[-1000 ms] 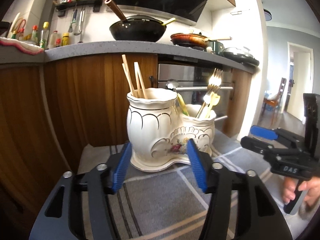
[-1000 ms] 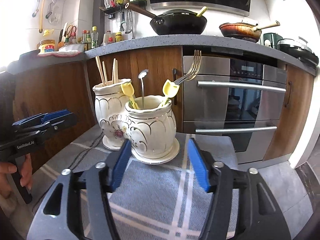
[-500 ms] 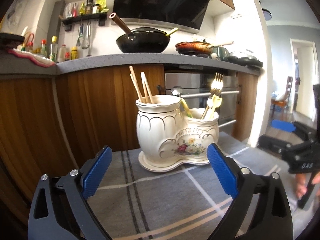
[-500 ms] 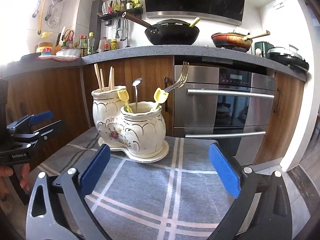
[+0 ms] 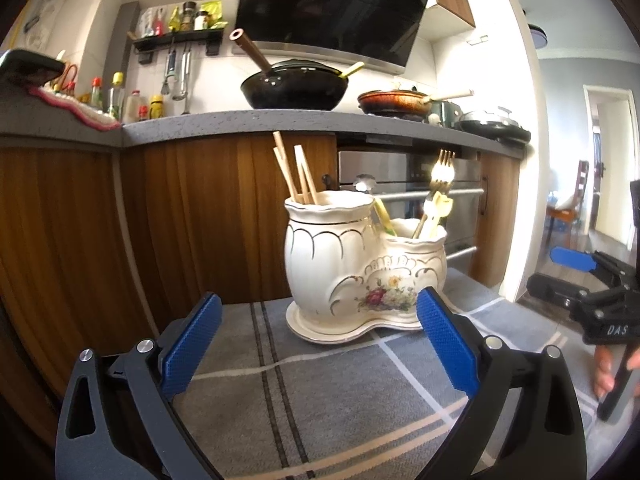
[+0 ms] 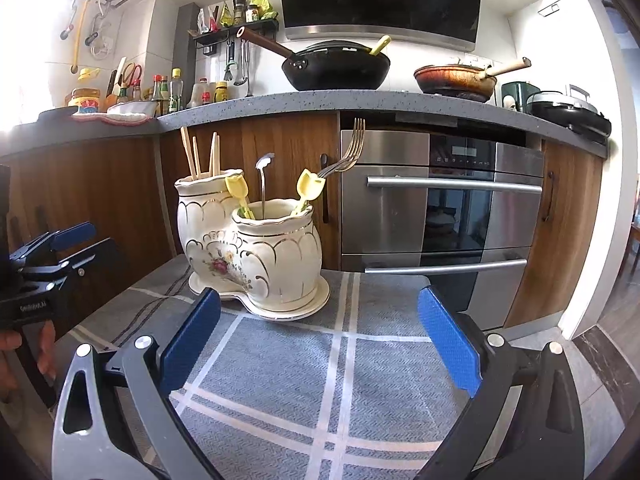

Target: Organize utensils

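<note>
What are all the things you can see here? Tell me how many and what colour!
Cream ceramic double-pot utensil holder: one, cream with gold trim, on the cloth.
Wooden chopsticks: several, tan, in the taller pot.
Yellow tulip-handled utensils: two, yellow, in the shorter pot.
Metal forks: at least one, silver, shorter pot.
Metal spoon: one, silver, shorter pot.
Grey checked cloth: one, under the holder.
Black wok: one, on the counter.
Brown frying pan: one, on the counter.
Steel oven: one, under the counter.
Left gripper: blue pads, open.
Right gripper: blue pads, open.

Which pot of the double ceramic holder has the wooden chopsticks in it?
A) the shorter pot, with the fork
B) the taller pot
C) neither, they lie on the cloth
B: the chopsticks stand in the taller pot, while the fork leans out of the shorter pot.
</note>
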`<state>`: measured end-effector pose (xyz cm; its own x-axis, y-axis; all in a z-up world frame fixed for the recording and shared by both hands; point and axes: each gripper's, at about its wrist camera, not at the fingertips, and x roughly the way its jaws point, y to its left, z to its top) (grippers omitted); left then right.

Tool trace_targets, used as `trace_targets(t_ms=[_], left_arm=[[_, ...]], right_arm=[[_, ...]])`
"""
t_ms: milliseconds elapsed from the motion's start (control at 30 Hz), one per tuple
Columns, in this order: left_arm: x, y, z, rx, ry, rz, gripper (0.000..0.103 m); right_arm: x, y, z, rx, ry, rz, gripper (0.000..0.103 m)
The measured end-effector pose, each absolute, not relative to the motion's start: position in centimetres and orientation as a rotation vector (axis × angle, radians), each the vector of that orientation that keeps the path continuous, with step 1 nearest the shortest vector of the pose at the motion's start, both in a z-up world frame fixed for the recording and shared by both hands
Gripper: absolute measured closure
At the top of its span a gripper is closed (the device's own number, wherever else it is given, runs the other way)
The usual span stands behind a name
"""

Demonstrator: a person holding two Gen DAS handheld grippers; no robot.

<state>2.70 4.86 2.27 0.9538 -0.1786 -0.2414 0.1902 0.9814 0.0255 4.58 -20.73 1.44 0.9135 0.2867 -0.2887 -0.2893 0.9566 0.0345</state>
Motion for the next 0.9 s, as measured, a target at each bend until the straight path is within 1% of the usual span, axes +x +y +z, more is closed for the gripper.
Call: trace_targets(t_ms=[900], left_arm=[[2.75,5.01,2.25,0.043,0.242,-0.177,0.006]], right_arm=[[4.6,-20.66,1.35,-0.008,0.297,0.291,0.006]])
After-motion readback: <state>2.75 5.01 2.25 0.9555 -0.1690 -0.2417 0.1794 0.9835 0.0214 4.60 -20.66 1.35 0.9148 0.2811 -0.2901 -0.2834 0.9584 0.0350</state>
